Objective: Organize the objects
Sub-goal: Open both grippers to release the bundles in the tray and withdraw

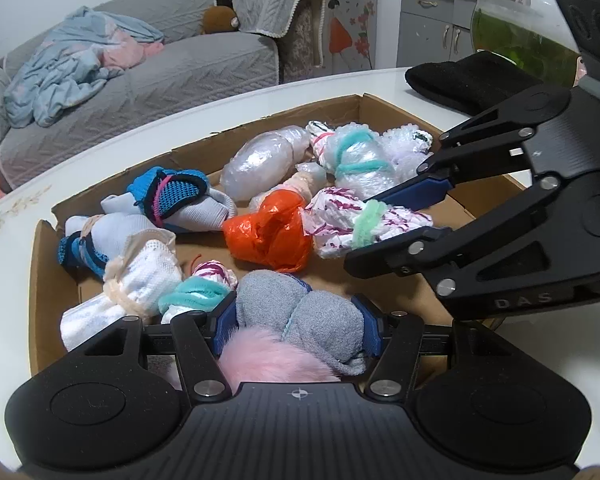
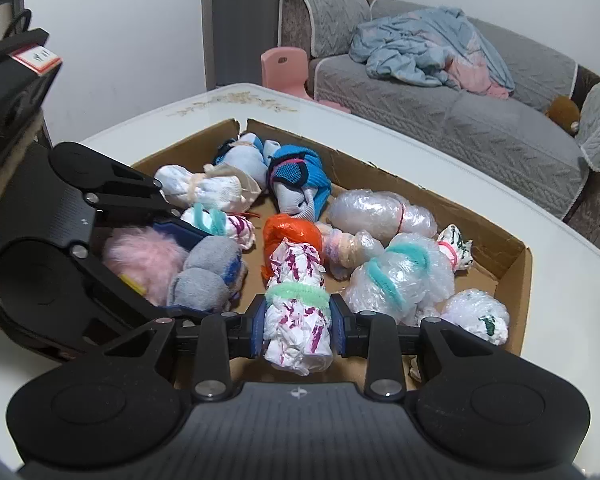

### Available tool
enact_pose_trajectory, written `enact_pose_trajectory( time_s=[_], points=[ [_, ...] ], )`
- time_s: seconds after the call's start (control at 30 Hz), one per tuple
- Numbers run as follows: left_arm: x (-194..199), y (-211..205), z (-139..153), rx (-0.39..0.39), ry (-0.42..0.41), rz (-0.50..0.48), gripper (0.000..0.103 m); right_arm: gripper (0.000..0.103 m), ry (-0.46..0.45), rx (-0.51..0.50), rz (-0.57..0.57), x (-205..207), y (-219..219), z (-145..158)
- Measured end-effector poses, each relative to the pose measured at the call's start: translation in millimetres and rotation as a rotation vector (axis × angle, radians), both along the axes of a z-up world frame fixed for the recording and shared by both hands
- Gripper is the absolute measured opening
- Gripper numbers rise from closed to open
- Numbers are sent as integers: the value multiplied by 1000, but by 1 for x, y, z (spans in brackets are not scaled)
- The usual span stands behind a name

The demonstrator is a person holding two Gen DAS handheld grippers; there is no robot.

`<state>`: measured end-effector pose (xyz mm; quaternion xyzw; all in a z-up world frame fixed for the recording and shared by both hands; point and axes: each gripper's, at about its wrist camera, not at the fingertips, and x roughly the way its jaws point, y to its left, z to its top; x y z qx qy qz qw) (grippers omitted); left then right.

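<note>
A shallow cardboard box [image 1: 46, 264] [image 2: 518, 276] on a white table holds several tied bundles of socks and plastic bags. My left gripper [image 1: 296, 322] is shut on a grey and pink fluffy sock bundle [image 1: 300, 320] at the box's near side; it also shows in the right wrist view [image 2: 204, 268]. My right gripper [image 2: 298, 320] is shut on a white and magenta bag bundle [image 2: 296, 320] tied with a green cord, also in the left wrist view [image 1: 352, 226]. An orange bag bundle [image 1: 268, 232] [image 2: 292, 232] lies between them.
Blue sock bundles [image 1: 172, 196] and white sock bundles [image 1: 140, 276] fill the box's left half; clear plastic bundles [image 1: 260, 164] [image 2: 380, 212] fill the other half. A black cloth [image 1: 468, 80] and a glass bowl [image 1: 516, 28] stand on the table. A grey sofa [image 2: 480, 120] is behind.
</note>
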<state>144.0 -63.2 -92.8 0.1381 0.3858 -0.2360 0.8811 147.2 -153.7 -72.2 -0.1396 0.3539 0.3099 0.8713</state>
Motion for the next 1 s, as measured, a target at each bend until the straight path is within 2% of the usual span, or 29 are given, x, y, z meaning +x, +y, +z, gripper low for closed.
enact_pose_trajectory(
  time_s=[0.5,0.7,0.83,0.93,1.0],
  points=[
    [-1,0,0,-1,-4,6,68,31,26,-20,7,6,8,-5],
    [-10,3,5,16,-31,10,70,32,24,-21,1,5,8,-4],
    [-17,5,13,19,-55,3,75,34,26,-13,-3,4,8,-2],
    [-21,6,18,37,-88,5,87,34,31,-8,-4,4,9,0],
    [-22,7,19,51,-95,7,87,35,36,-10,-2,4,11,0]
  ],
)
